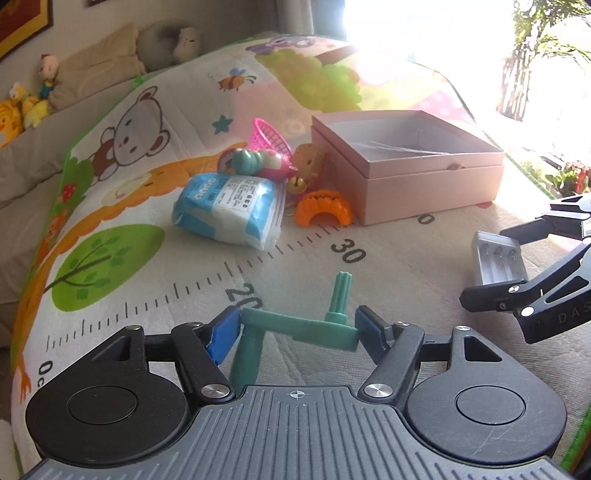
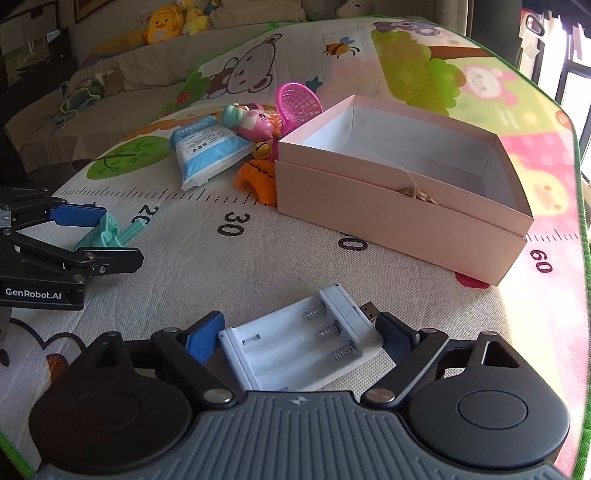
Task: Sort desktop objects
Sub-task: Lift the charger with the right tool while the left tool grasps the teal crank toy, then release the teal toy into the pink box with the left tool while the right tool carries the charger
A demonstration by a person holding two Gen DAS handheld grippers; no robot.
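My left gripper is shut on a green plastic crank handle, its pads pressing both ends; it also shows in the right wrist view. My right gripper is shut on a white USB battery charger lying low on the mat; the charger also shows in the left wrist view. An open, empty pink box stands ahead on the mat, also in the left wrist view.
Left of the box lies a pile: a blue-white tissue pack, an orange arch toy, a pink basket, a pink toy, a bell. The play mat carries a ruler print. Plush toys sit behind.
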